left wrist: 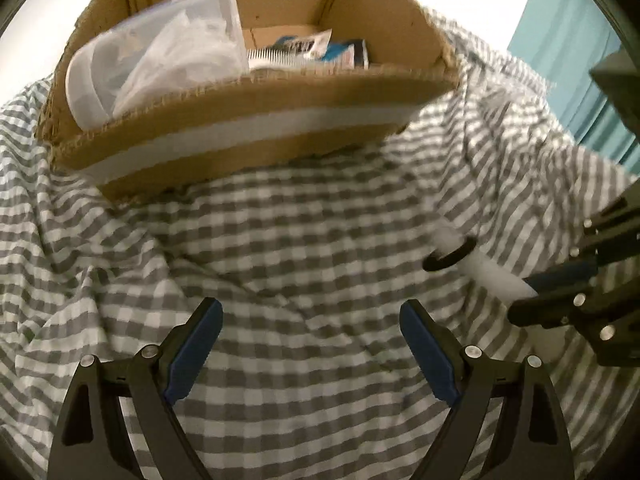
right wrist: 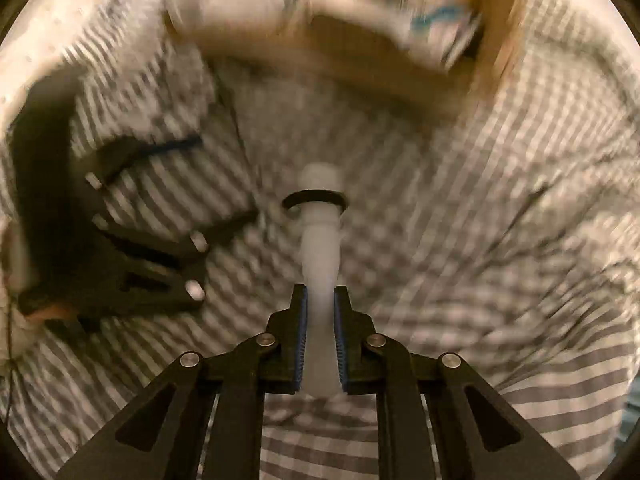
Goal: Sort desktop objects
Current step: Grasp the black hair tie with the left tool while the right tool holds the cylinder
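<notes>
My right gripper point(right wrist: 320, 300) is shut on a white plastic tube point(right wrist: 320, 248) with a black ring point(right wrist: 316, 199) round its far end, held above the cloth. The tube also shows at the right of the left wrist view point(left wrist: 492, 272), with the right gripper point(left wrist: 532, 292) clamped on it. My left gripper point(left wrist: 310, 316) is open and empty over the checked cloth. A cardboard box point(left wrist: 256, 116) stands ahead of it, holding a clear plastic container point(left wrist: 160, 60) and a blue-and-white packet point(left wrist: 320, 50). In the right wrist view the box point(right wrist: 360, 52) is blurred at the top.
A rumpled grey-and-white checked cloth point(left wrist: 300, 232) covers the surface. A teal curtain point(left wrist: 580, 60) hangs at the far right. The left gripper point(right wrist: 168, 216) shows at the left of the right wrist view.
</notes>
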